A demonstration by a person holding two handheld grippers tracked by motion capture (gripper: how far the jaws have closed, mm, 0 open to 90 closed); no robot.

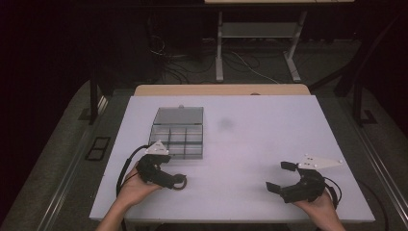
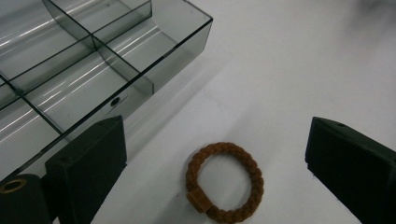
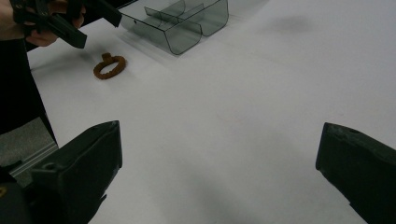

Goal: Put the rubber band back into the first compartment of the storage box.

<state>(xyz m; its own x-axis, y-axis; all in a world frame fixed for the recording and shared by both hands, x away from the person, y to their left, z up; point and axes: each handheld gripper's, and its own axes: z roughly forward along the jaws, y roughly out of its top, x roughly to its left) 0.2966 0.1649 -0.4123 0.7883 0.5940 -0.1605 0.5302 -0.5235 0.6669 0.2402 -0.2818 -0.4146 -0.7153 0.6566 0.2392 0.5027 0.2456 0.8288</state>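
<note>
Left gripper (image 2: 215, 154) is hovered over the brown braided ring (image 2: 225, 182), low centre of the left gripper view; jaws are spread wide, ring lying flat on the desk (image 2: 289, 70) between them, nothing gripped. In the high view the ring (image 1: 179, 182) is seen at the gripper's tip, lower left, just below the clear divided box (image 1: 179, 132). Right gripper (image 3: 217, 172) is parked lower right in the high view (image 1: 280, 176), jaws released and empty.

Risks, as judged:
- Ring is thin and flat. If the jaws are closed too high, it is likely missed or pinched on one edge and flipped.
- Ring sits off the jaw centre line, toward the bottom edge. One jaw could reach it first and push it along the smooth desk.
- The box corner (image 2: 205, 21) is near the left jaw. A sideways correction could knock or shift the box.

Hard to make out:
- Left gripper's height above the desk cannot be judged.
- The thicker lump on the ring is visible, but whether it is a clasp or a knot cannot be told.
- The box is cut off at the upper left of the left gripper view; its contents are unclear through glare.
- A faint smudge on the desk right of the box is unidentified.
</note>
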